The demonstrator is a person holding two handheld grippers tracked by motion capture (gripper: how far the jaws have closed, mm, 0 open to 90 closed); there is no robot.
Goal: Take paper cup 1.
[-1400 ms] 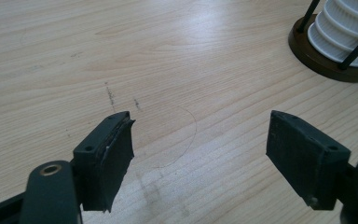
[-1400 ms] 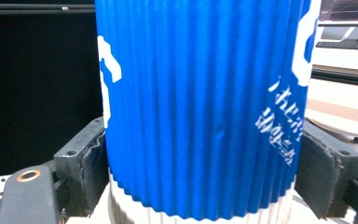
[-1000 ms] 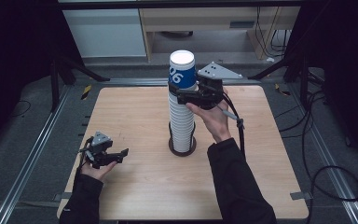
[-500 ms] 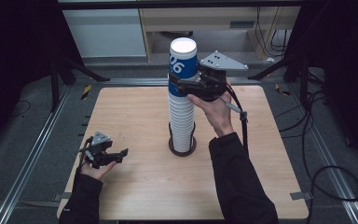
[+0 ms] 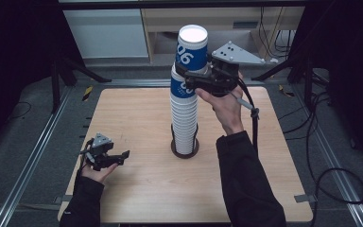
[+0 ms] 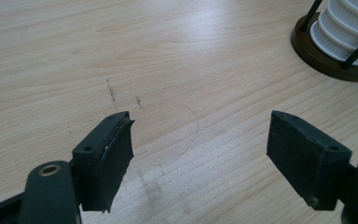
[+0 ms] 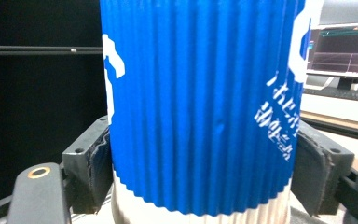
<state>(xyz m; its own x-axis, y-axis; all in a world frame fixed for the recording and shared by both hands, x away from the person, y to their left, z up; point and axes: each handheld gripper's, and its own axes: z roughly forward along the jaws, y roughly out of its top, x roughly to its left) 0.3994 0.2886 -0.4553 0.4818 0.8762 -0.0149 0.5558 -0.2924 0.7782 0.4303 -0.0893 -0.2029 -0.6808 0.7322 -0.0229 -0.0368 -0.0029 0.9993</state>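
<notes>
Lifting: the top blue cup (image 5: 192,47) now sits a bit higher off the stack (image 5: 184,113) than a second ago
Right hand-held gripper (image 5: 189,75): jaws clamped on both sides of that cup's ribbed blue sleeve, up above the bench (image 5: 142,189)
Stack: white cups in a dark round holder (image 5: 185,150) mid-bench, same spot
Left hand-held gripper (image 5: 118,157): hasn't budged, jaws wide apart, nothing in them, low over the near-left bench

The top blue cup (image 5: 192,49) bears white digits reading "06".
</notes>
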